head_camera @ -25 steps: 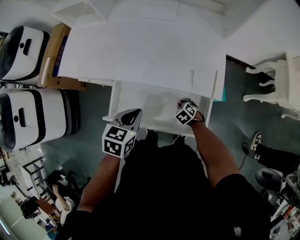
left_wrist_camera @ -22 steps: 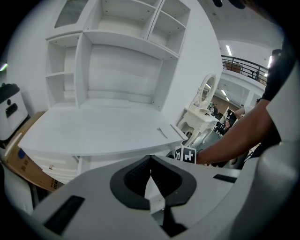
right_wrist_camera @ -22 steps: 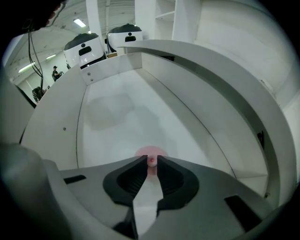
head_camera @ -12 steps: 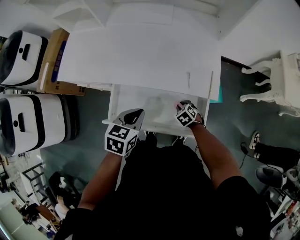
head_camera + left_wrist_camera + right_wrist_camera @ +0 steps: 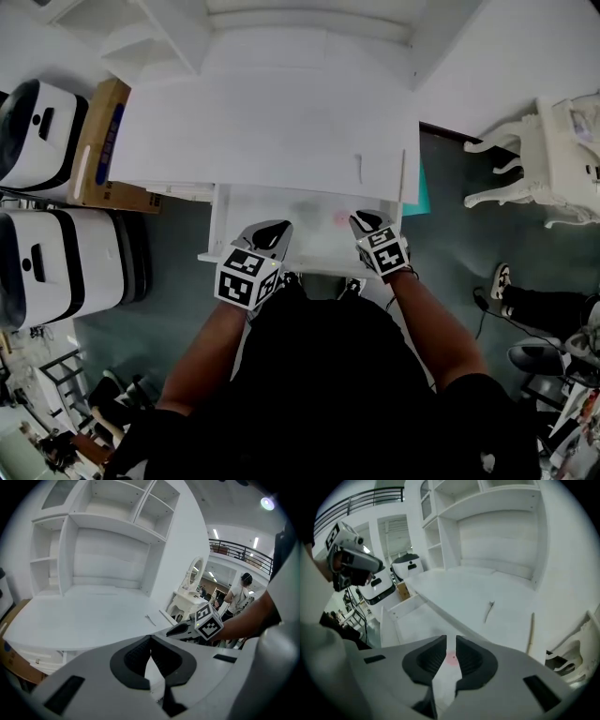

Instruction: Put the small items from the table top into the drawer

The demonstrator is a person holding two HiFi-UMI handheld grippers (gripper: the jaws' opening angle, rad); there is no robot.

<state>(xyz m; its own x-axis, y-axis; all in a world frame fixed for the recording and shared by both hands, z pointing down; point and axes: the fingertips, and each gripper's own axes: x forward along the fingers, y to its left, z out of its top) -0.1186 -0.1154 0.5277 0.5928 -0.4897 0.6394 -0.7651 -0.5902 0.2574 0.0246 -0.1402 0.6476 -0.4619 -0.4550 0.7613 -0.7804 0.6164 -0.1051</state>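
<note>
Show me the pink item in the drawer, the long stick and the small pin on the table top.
pink item [image 5: 340, 218], head view, its middle.
long stick [image 5: 530, 633], right gripper view, mid-length.
small pin [image 5: 489, 611], right gripper view, its shaft.

Bright, even overhead light; white desk [image 5: 281, 122] nearly washed out. Ceiling lamp [image 5: 267, 503] glares. Gripper views fisheye-warped with black corners, slightly soft.
</note>
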